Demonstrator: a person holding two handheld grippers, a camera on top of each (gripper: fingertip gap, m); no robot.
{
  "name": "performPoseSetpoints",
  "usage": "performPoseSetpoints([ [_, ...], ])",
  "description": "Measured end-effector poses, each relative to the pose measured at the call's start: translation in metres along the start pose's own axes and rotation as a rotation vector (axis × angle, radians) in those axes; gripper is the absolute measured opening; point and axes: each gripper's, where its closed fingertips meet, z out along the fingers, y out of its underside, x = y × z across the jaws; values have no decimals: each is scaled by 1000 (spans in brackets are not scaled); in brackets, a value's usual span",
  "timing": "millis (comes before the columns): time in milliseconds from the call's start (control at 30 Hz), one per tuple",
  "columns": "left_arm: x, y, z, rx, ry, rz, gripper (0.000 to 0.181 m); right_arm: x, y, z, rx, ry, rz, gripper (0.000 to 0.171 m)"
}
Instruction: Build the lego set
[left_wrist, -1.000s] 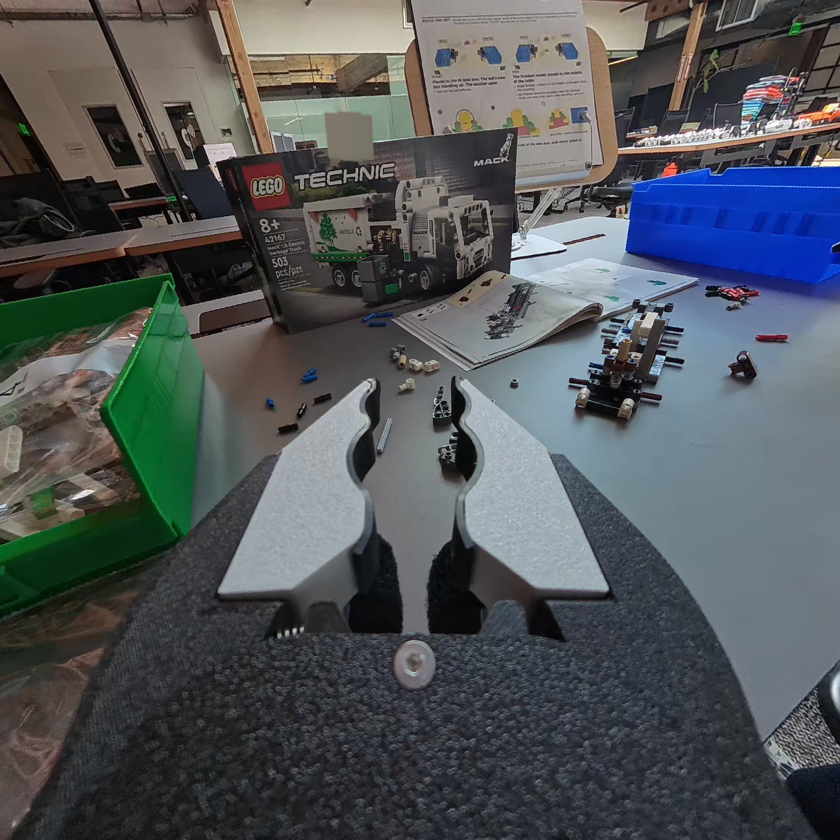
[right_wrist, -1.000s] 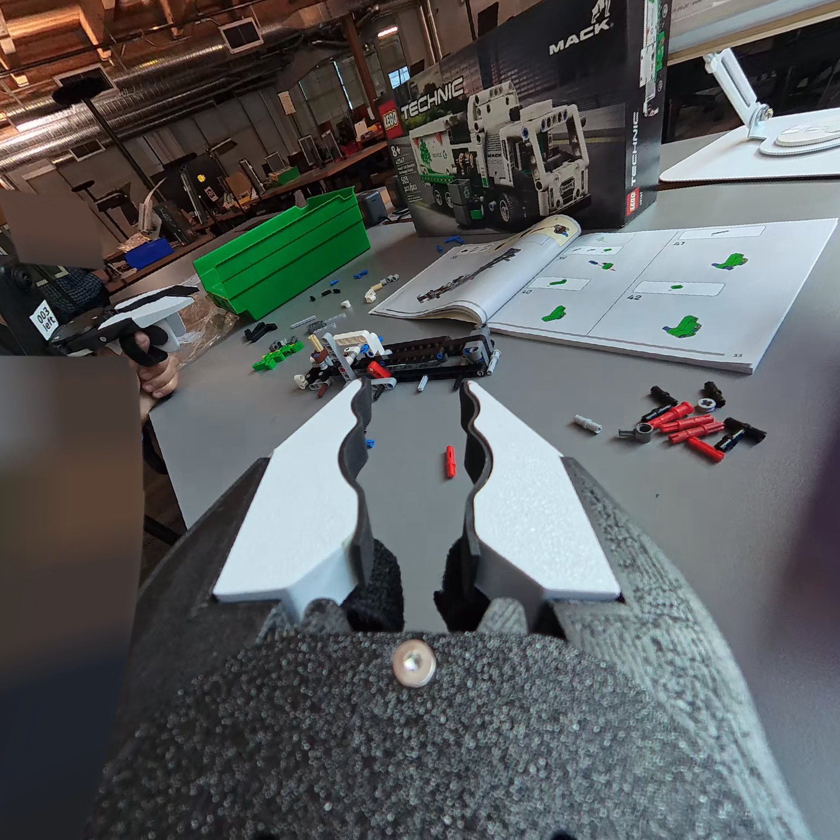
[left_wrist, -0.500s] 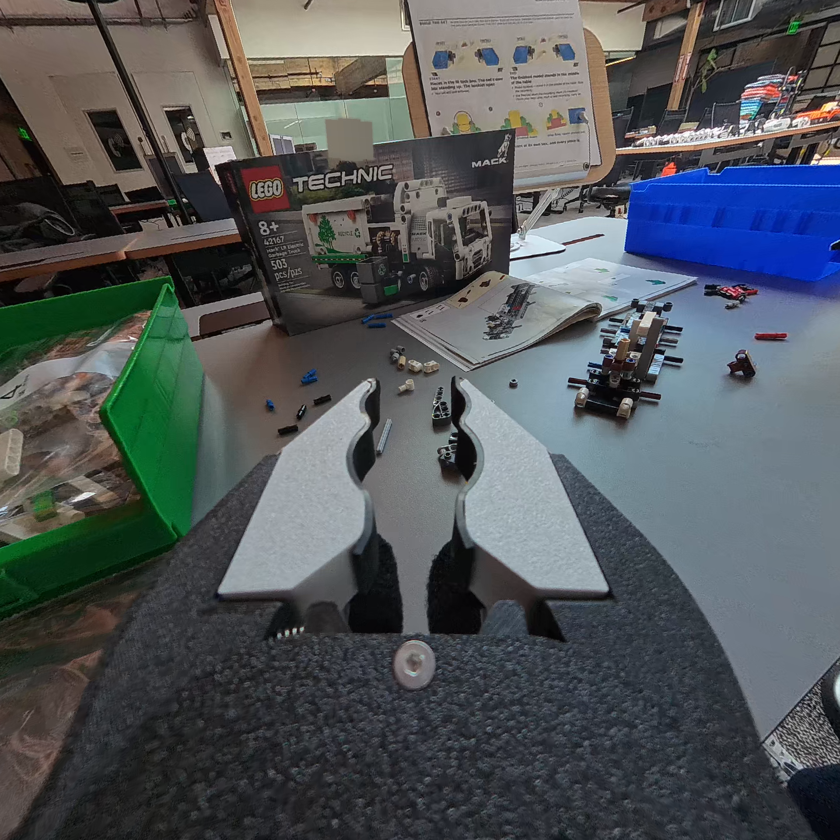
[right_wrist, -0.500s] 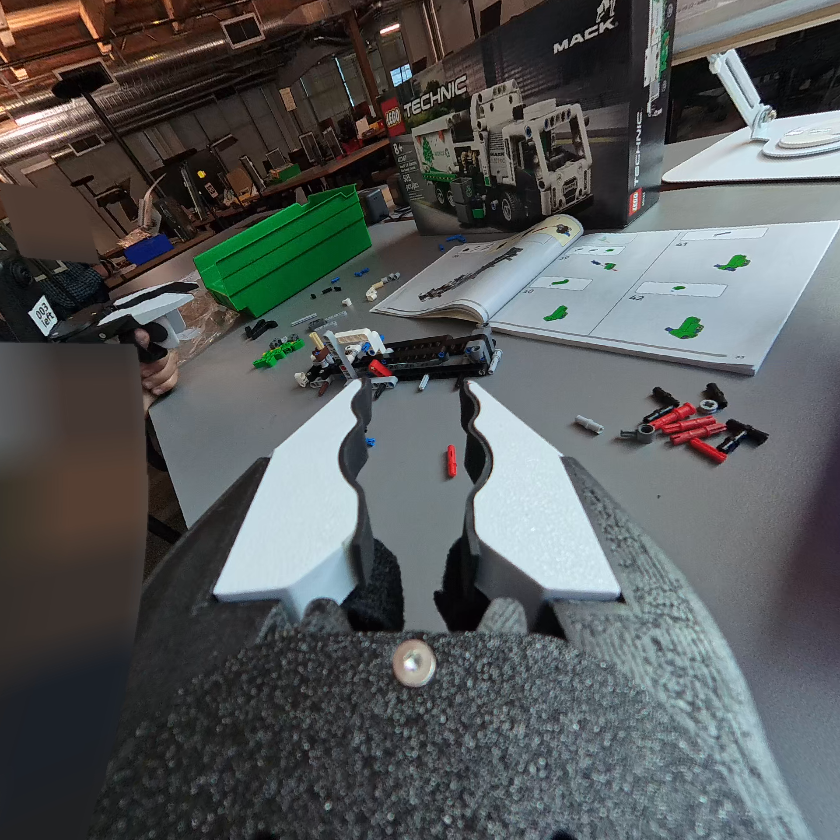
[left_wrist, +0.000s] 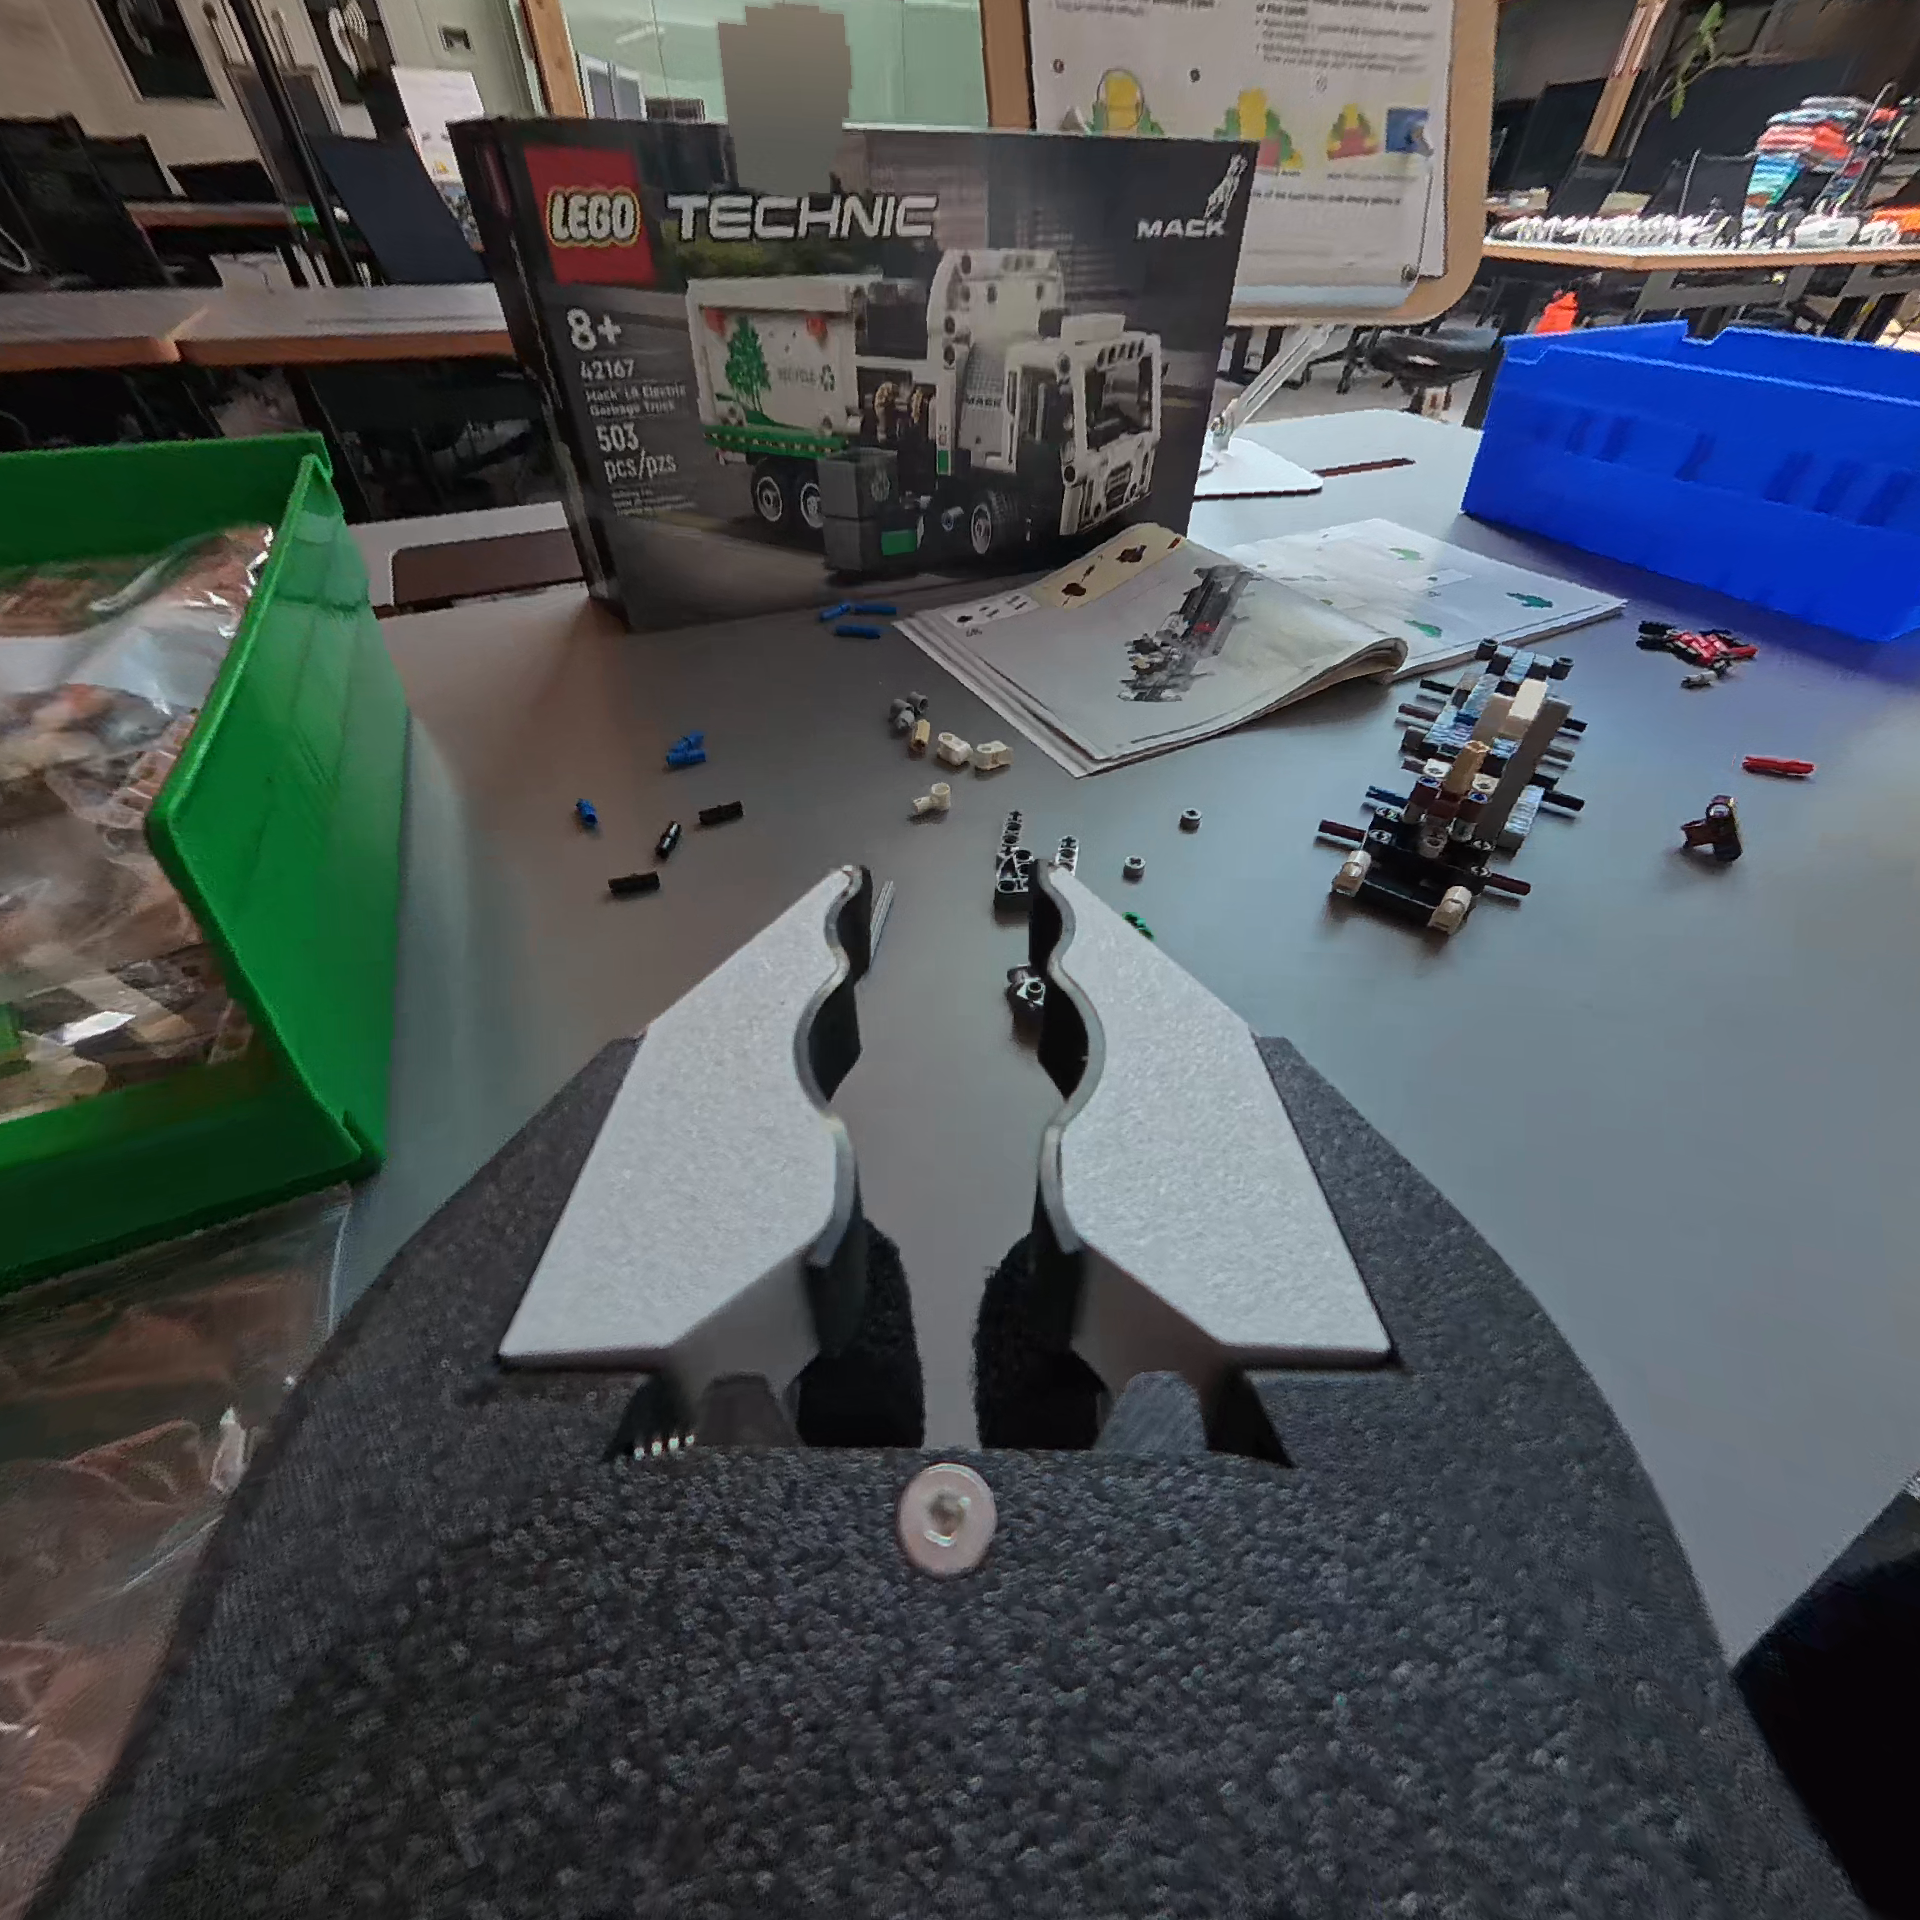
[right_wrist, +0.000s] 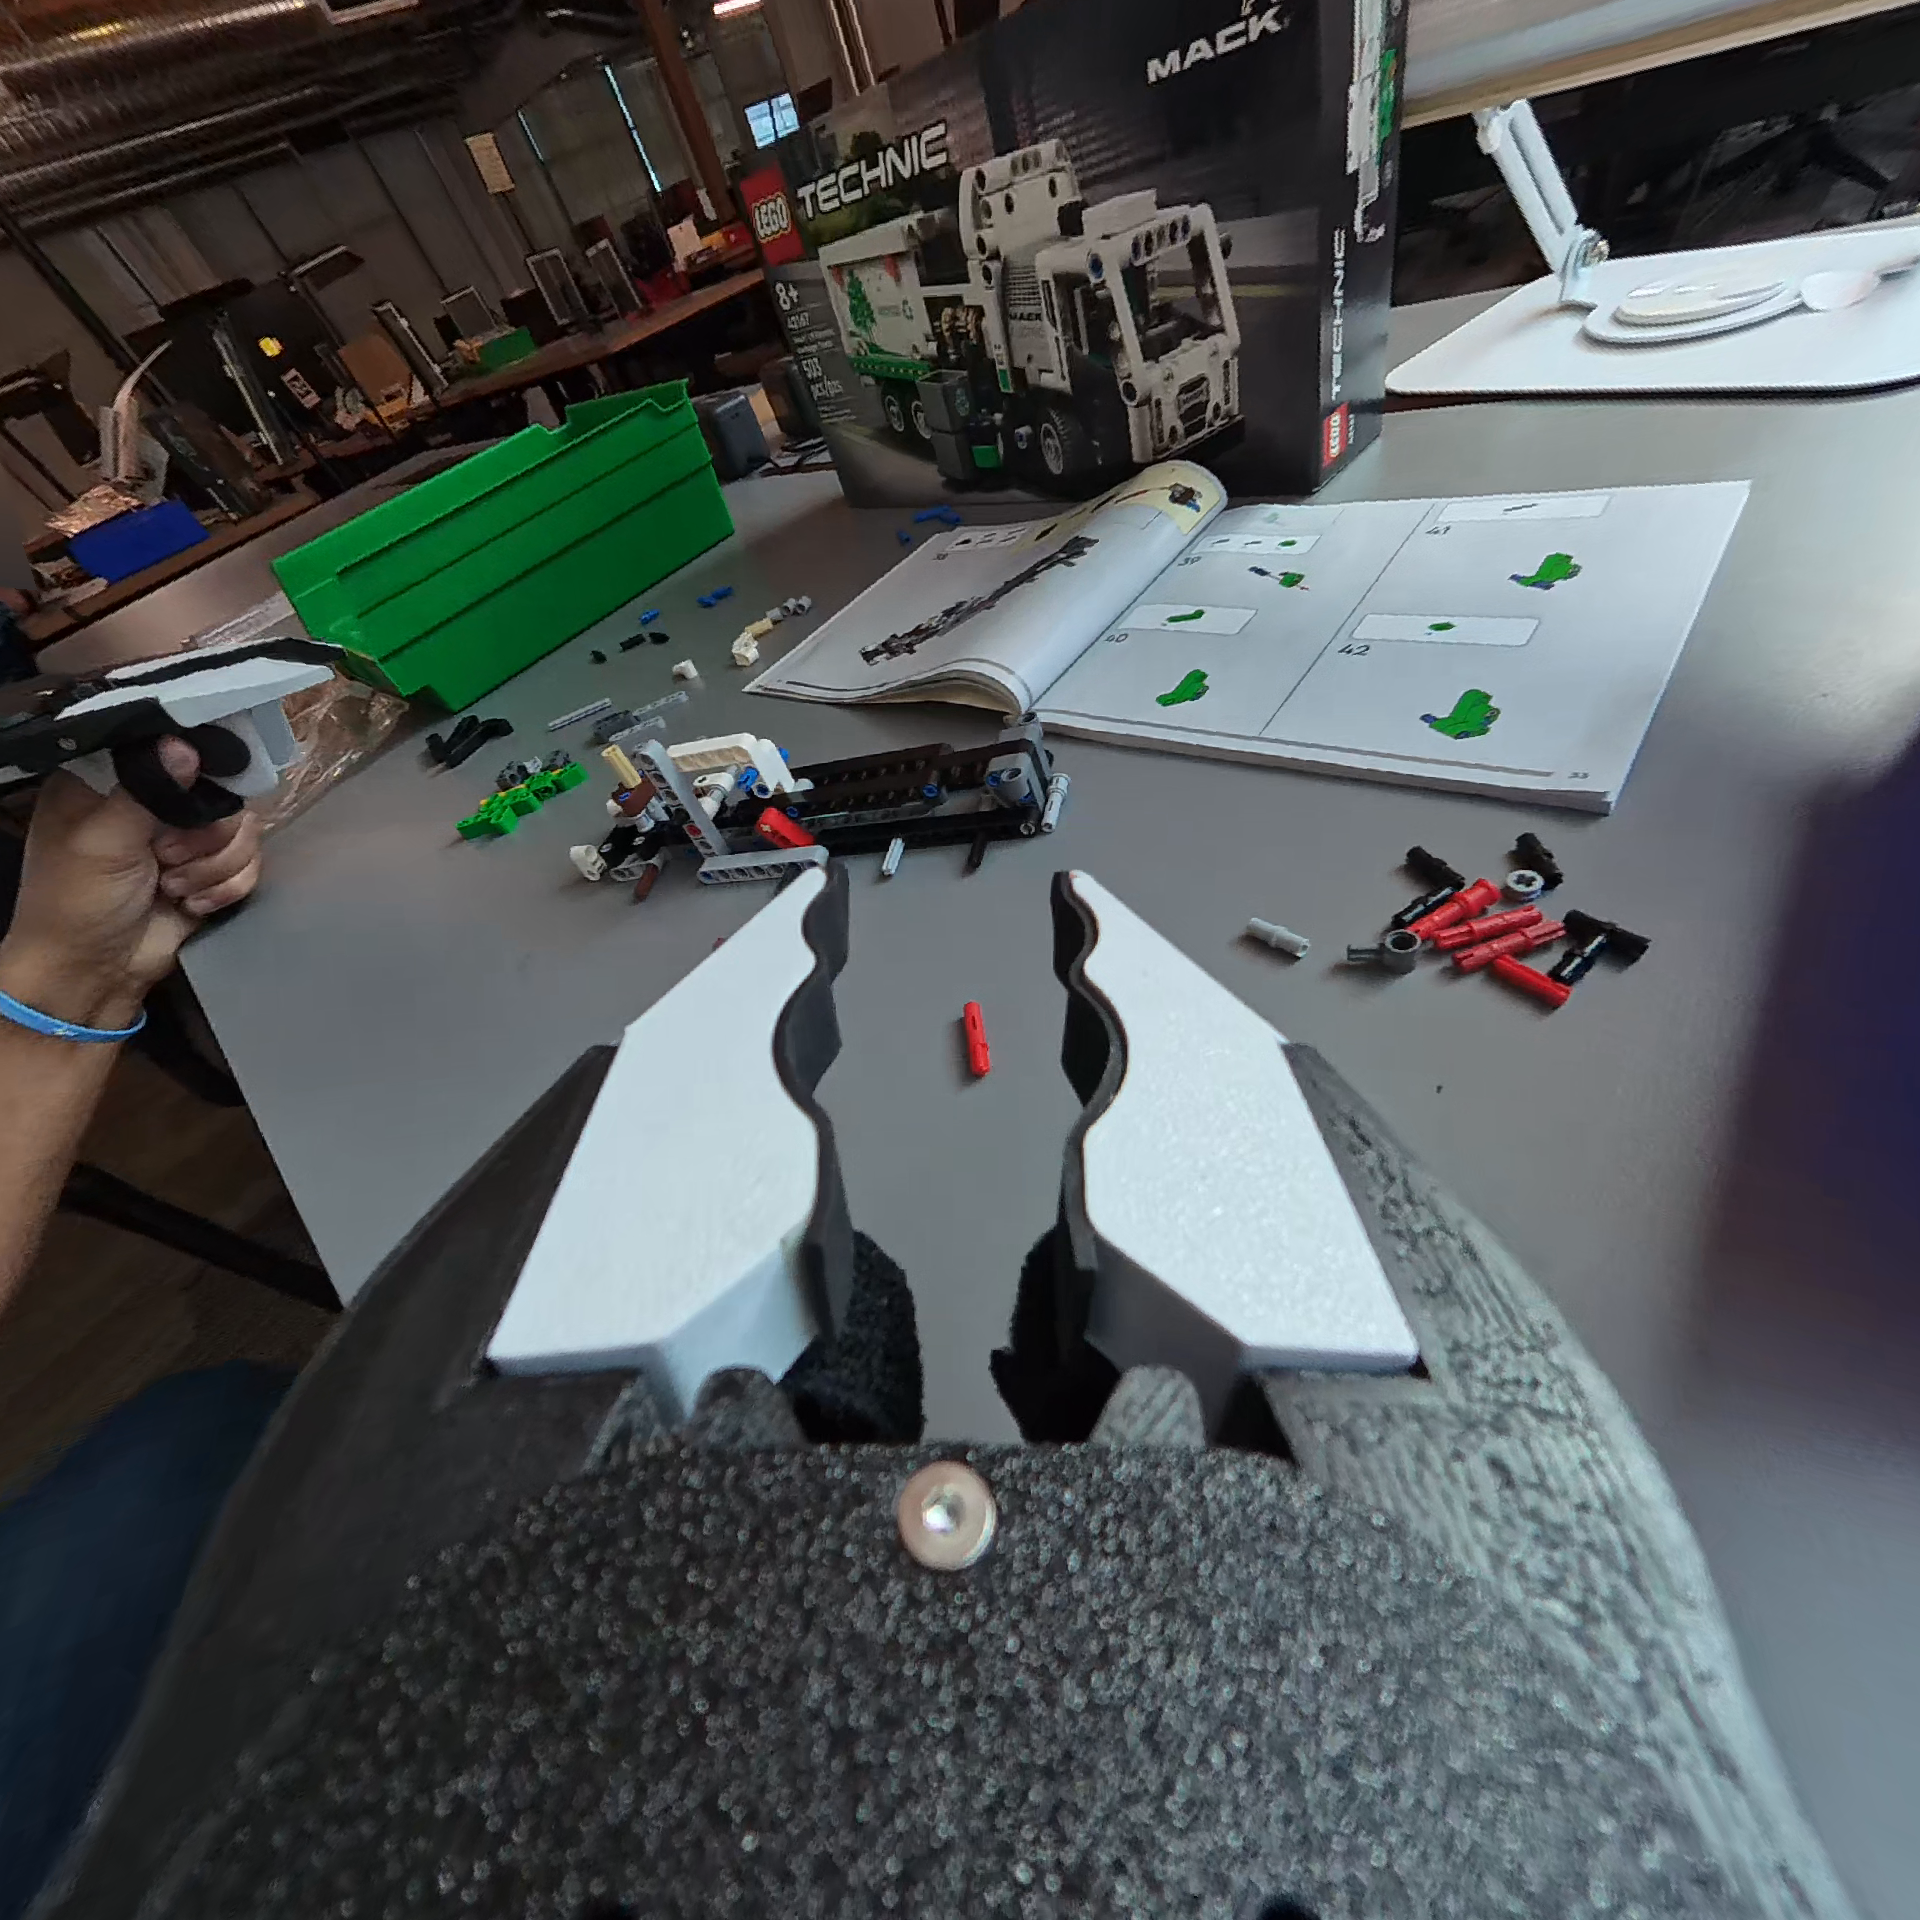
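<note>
A half-built black and brown lego chassis (right_wrist: 831, 795) lies on the grey table, also in the left wrist view (left_wrist: 1460, 805). My right gripper (right_wrist: 948, 883) is open and empty, low over the table, with a loose red pin (right_wrist: 974, 1037) lying between its fingers. A pile of red and black pins (right_wrist: 1496, 930) lies to its right. My left gripper (left_wrist: 948, 883) is open and empty above small black pieces (left_wrist: 1013, 862). It also shows at the far left of the right wrist view (right_wrist: 301, 665), held by a hand. The open instruction booklet (right_wrist: 1299, 634) lies behind the chassis.
A green bin (left_wrist: 260, 831) with bagged parts stands left of my left gripper. A blue bin (left_wrist: 1704, 488) stands at the far right. The set's box (left_wrist: 862, 364) stands upright at the back. Blue, black and tan pins (left_wrist: 717, 769) are scattered before it. A green lego piece (right_wrist: 514, 800) lies left of the chassis. The gap from one gripper's tips to the other's is roughly 40 cm.
Both grippers have opened a little wider. The right gripper has edged forward toward the chassis; the left has barely moved.
</note>
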Motion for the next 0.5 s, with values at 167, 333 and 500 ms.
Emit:
performPoseSetpoints([
  [167, -19, 0, -3, 7, -128, -14, 28, 2, 4, 4, -35, -23, 53, 39],
  [333, -18, 4, 0, -32, -150, 23, 29, -2, 4, 7, -38, -38, 40, 36],
  [500, -13, 4, -1, -21, -91, -6, 28, 6, 4, 9, -40, -30, 109, 35],
])
